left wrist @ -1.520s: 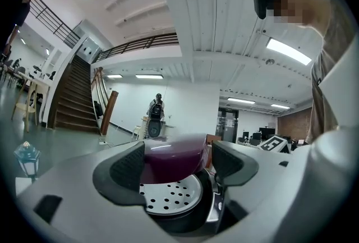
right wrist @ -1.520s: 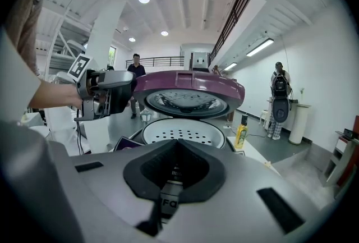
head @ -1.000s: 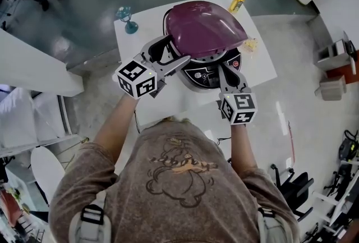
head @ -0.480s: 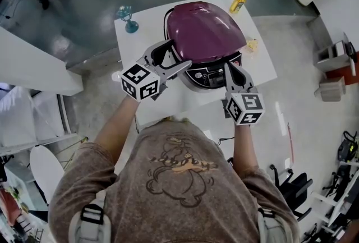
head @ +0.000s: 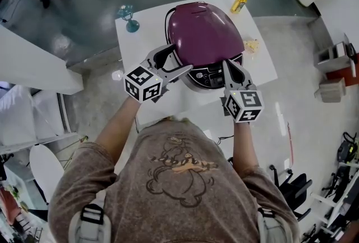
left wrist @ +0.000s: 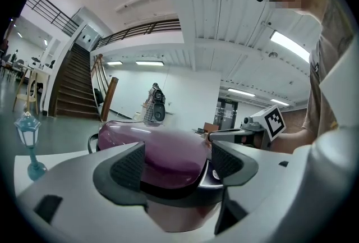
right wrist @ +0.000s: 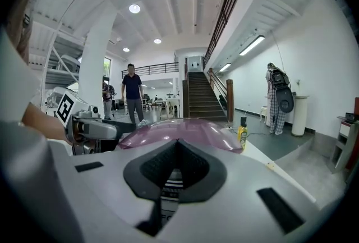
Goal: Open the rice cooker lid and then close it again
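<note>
From where I watch, the white bench [head: 143, 40] fills the middle of the head view, and the rice cooker [head: 208, 77] stands on it near the centre, its control panel facing the person. The purple lid [head: 205, 34] lies low over the cooker's body; I cannot tell whether it is latched. The left hand-held gripper [head: 178, 60] sits at the cooker's front left edge with its jaws apart, and in the left gripper view the dome of the lid shows between the two pads [left wrist: 128, 166]; I cannot tell whether they touch it. The right hand-held gripper [head: 230, 65] is at the front right of the cooker, beside the control panel, with its jaws pressed together and nothing held between them. A small teal lantern-shaped ornament [head: 128, 16] stands at the bench's far left corner, well apart from the cooker. A yellow bottle [head: 240, 0] stands upright at the far right edge of the bench.
</note>
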`<control>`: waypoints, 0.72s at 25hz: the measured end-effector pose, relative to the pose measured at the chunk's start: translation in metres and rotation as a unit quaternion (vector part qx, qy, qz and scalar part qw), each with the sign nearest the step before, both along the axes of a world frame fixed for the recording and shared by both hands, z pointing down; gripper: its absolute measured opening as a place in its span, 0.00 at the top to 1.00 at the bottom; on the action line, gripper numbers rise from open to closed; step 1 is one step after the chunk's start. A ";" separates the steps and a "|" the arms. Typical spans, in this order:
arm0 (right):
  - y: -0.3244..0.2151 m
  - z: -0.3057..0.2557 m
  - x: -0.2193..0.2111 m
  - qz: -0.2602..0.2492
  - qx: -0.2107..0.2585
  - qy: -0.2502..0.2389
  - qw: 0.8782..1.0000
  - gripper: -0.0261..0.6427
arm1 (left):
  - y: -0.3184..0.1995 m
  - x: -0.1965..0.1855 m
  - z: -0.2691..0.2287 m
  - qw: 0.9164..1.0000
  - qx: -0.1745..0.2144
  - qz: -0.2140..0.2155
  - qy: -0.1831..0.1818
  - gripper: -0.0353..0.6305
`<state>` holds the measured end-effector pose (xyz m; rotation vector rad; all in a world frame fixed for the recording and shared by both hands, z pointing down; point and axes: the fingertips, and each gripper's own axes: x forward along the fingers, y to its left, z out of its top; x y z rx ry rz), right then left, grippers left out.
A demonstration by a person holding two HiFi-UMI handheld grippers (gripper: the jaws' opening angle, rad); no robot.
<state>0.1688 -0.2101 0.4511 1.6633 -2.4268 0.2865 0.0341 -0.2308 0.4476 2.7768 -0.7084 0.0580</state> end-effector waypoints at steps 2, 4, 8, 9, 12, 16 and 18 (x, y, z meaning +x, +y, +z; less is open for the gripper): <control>-0.002 0.000 -0.001 -0.003 0.000 0.002 1.000 0.95 | 0.000 0.000 0.003 1.000 -0.002 0.000 -0.002 0.40; -0.003 0.001 -0.001 -0.005 -0.002 0.005 1.000 0.95 | 0.000 0.001 0.005 1.000 -0.004 0.001 -0.003 0.40; -0.006 0.002 -0.002 -0.009 -0.009 0.010 1.000 0.95 | 0.001 0.002 0.005 1.000 -0.006 0.002 -0.003 0.40; -0.006 0.002 -0.002 -0.011 -0.011 0.012 1.000 0.95 | 0.001 0.002 0.005 1.000 -0.006 0.001 -0.003 0.40; -0.007 0.005 -0.005 -0.012 -0.018 0.015 1.000 0.95 | 0.002 0.000 0.005 1.000 -0.008 0.000 0.001 0.40; -0.008 0.011 -0.005 -0.014 -0.029 0.019 0.999 0.96 | 0.001 0.001 0.006 1.000 -0.012 -0.001 0.004 0.40; -0.008 0.012 -0.004 -0.014 -0.033 0.020 0.999 0.95 | 0.001 0.001 0.006 1.000 -0.010 -0.002 0.002 0.40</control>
